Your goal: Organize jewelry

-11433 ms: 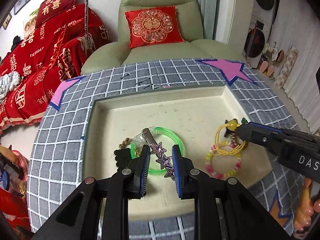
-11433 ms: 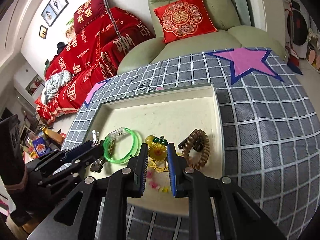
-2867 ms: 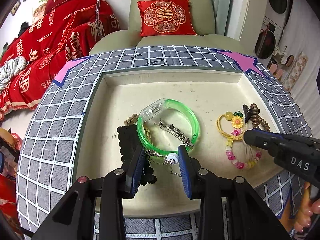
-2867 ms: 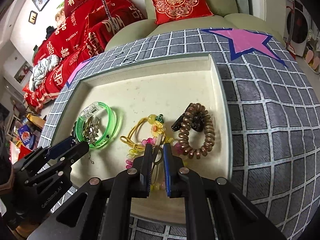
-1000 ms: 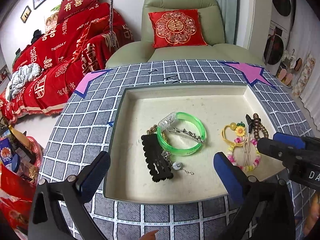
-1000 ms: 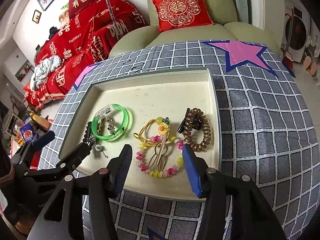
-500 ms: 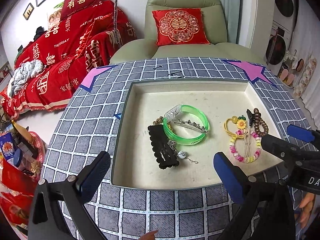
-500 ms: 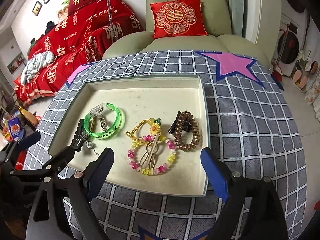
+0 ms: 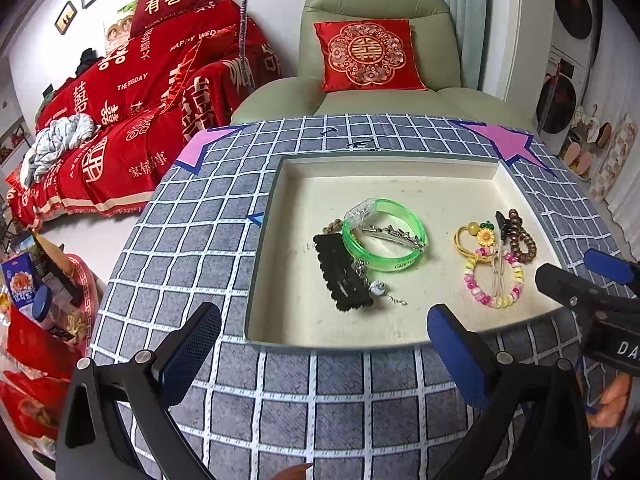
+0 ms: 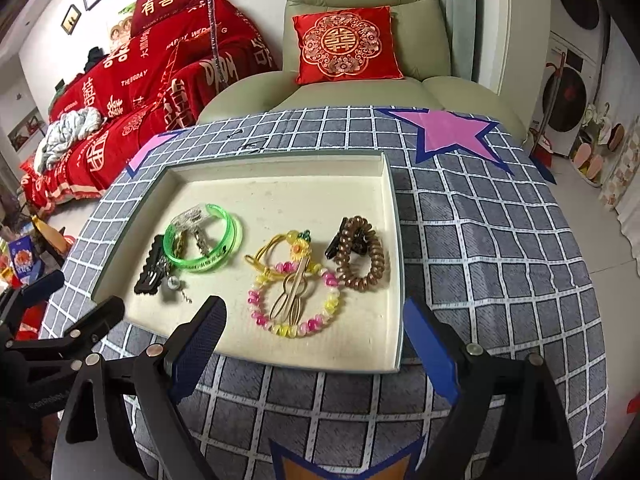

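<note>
A cream tray [image 9: 262, 256] [image 10: 396, 264] sits on the checked tablecloth and holds all the jewelry. On its left lie a green bangle [image 9: 384, 262] [image 10: 200, 262] with a silver clip [image 9: 396, 234] inside, a black hair clip [image 9: 342, 276] [image 10: 150, 272] and a pearl pendant [image 9: 377, 288]. To the right lie a sunflower hair tie [image 10: 298, 246], a pink and yellow bead bracelet [image 9: 486, 300] [image 10: 280, 328] with a gold hairpin [image 10: 294, 292] across it, and a brown spiral tie [image 10: 362, 280]. My left gripper [image 9: 320, 344] and right gripper [image 10: 314, 336] hover at the tray's near edge, both wide open and holding nothing.
The grey checked cloth [image 10: 480, 240] carries pink stars [image 10: 448, 128] at its far corners. Behind the table stands a green armchair [image 9: 380, 8] with a red cushion. A red-covered sofa [image 9: 140, 92] fills the left. Boxes [image 9: 24, 280] sit on the floor at left.
Both grippers have drawn back from the tray toward its near edge. The right jaws have spread from half open to wide. The jewelry has not moved.
</note>
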A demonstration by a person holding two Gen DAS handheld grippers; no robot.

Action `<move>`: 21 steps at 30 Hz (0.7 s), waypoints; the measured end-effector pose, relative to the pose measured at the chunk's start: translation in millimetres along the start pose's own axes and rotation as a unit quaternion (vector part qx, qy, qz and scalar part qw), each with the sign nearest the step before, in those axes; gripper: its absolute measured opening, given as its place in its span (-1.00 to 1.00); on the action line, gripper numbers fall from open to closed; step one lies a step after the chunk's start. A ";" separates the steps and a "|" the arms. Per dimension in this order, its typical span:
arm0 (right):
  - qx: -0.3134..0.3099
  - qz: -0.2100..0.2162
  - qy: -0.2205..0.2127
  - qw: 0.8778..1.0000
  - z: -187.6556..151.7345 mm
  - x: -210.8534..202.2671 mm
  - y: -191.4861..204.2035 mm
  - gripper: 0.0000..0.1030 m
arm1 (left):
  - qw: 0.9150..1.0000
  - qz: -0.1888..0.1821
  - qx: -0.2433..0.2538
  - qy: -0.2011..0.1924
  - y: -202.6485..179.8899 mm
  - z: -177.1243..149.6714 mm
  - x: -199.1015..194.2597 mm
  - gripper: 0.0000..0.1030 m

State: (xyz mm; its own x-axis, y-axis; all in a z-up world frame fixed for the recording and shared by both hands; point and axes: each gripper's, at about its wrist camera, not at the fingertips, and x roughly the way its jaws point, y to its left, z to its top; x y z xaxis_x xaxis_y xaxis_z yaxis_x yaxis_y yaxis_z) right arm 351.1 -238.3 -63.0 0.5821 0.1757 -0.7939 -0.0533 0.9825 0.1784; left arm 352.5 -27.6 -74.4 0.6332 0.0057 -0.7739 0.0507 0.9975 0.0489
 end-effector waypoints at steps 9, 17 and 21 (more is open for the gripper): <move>-0.008 0.003 -0.008 1.000 -18.1 -28.8 6.1 0.78 | 1.000 -0.005 -0.009 0.001 5.4 -22.2 -24.3 1.00; -0.041 -0.014 -0.040 0.998 -54.6 -82.3 22.4 0.78 | 1.000 -0.006 -0.008 -0.013 6.6 -58.6 -69.3 1.00; -0.037 -0.014 -0.053 0.998 -76.4 -109.2 26.6 0.78 | 1.000 -0.007 -0.010 -0.024 6.5 -82.4 -95.2 1.00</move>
State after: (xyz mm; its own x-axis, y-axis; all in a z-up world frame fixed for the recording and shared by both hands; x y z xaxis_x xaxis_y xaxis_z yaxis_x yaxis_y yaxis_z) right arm 224.1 -226.6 -16.0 0.6660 0.1439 -0.7319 -0.0927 0.9896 0.1101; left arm 228.9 -15.9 -52.3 0.6692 -0.0119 -0.7429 0.0453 0.9987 0.0248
